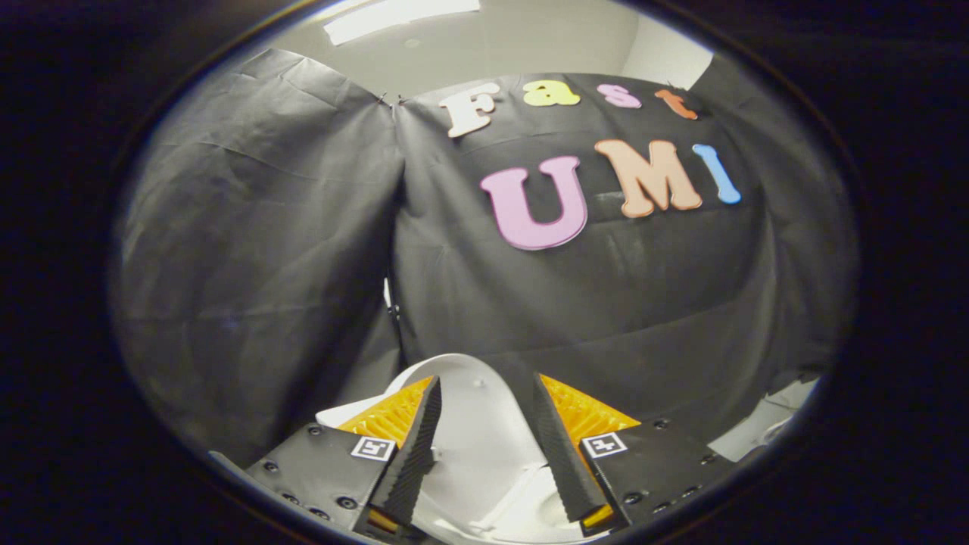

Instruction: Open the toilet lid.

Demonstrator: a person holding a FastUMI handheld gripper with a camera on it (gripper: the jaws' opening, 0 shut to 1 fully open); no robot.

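Note:
The white toilet lid (473, 424) stands raised, its rounded top edge up against the black cloth wall and its inner face, with small bumpers, turned toward me. My gripper (484, 390) is open, its two black ridged fingers (419, 446) spread wide on either side of the lid's face. I cannot tell whether the fingertips touch the lid. Below the lid, between the finger bases, part of the white seat and bowl rim (530, 511) shows.
Black cloth walls (265, 250) close in straight ahead and to the left, meeting at a seam just behind the lid. A white object (764, 428) lies low beyond the right finger. The ceiling with a light strip (394, 19) is above.

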